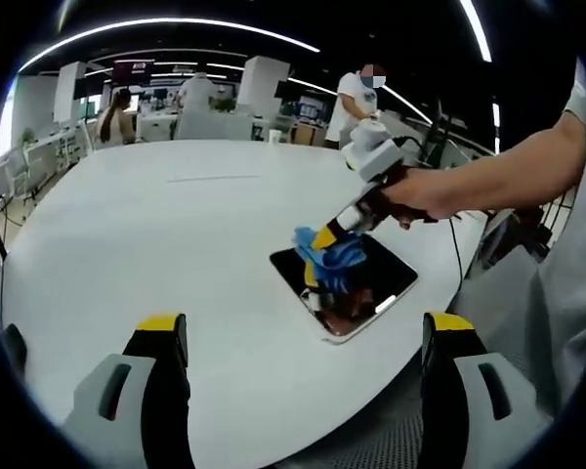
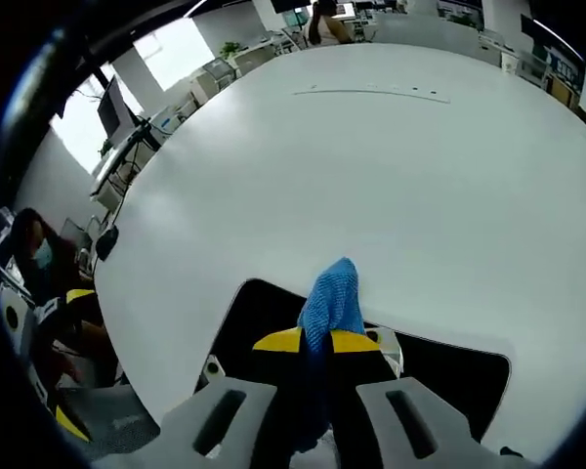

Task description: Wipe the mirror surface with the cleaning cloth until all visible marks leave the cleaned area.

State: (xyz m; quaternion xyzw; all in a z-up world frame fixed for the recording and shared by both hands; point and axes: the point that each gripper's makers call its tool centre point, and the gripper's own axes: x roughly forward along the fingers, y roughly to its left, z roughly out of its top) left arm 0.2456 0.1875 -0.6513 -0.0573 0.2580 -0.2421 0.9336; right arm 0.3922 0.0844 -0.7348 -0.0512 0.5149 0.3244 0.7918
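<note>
Left gripper view.
- Left gripper [image 1: 308, 337]: own jaws rise from the near edge, spread wide, nothing between them; held back over the near side of the table, apparently kept clear so the mirror stays in sight.
- Table [image 1: 176, 225]: large, white, rounded; bare across its far and left parts.
- Mirror [image 1: 344, 283]: rectangular with rounded corners, flat on the table near its right edge; dark reflective face showing ceiling and reflected shapes. Any marks are too small to tell.
- Cleaning cloth [image 1: 332, 256]: blue, bunched, lying on the far-left part of the mirror face, under the tip of the other tool.
- Right gripper [image 1: 324, 237]: enters from the right, in a person's hand [image 1: 410, 193], angled down so the cloth presses onto the glass.
- Background: open office, people standing far off.

Right gripper view.
- Right gripper [image 2: 317, 342]: yellow-tipped jaws clenched on the cleaning cloth [image 2: 330, 301], which sticks out ahead in a blue tuft.
- Mirror [image 2: 264, 318]: dark, directly beneath and to either side of the jaws.
- Table [image 2: 371, 176]: white, stretching away beyond.

Judgement: wiping is in hand; the tight pinch likely keeps the cloth from slipping during strokes.
</note>
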